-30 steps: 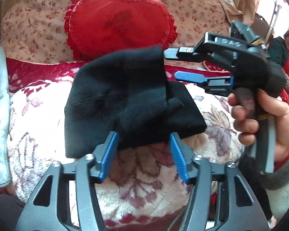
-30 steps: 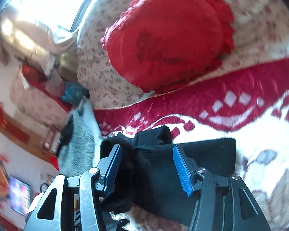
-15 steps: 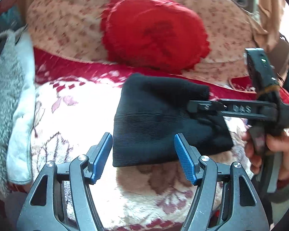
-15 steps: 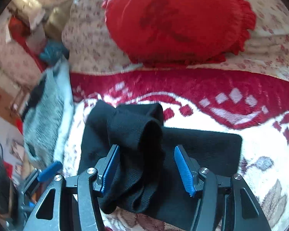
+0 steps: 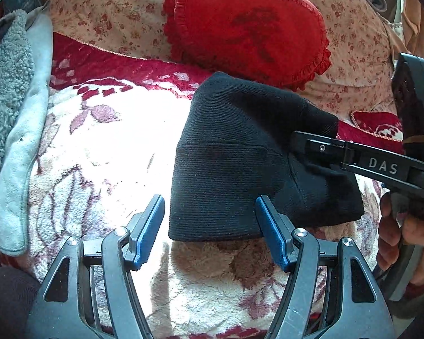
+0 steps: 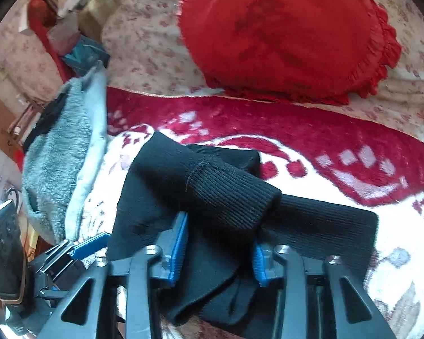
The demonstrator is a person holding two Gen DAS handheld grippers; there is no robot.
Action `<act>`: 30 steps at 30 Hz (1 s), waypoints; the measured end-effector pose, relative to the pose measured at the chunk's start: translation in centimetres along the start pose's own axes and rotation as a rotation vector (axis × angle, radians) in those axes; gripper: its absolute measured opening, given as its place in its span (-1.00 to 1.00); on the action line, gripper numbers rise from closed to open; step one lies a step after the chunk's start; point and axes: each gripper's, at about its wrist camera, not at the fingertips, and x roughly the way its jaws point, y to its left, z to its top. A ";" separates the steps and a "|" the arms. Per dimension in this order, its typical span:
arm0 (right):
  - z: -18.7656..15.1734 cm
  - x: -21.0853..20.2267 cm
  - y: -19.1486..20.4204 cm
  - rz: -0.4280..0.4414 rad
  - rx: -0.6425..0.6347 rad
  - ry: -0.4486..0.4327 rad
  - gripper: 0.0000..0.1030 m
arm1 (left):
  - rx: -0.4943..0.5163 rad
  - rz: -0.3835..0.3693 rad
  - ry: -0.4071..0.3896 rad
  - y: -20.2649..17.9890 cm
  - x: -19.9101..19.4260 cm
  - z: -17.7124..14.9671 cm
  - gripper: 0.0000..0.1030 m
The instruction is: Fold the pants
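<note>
The left gripper (image 5: 209,226) hangs wide apart, empty, just short of the near edge of the black knit pants (image 5: 240,163) lying folded on the floral blanket (image 5: 99,147). Only the right wrist view shows a ribbed cuff (image 6: 229,195) bunched between the right gripper (image 6: 217,245) fingers, spread around the cloth; whether they pinch it I cannot tell. There the bundle's long axis runs left to right, below the red cushion (image 6: 285,34).
</note>
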 end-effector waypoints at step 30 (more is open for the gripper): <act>-1.2 -9.3 -5.6 -0.302 0.005 -0.129 -0.75 | 0.158 0.092 -0.017 -6.4 0.6 4.0 0.29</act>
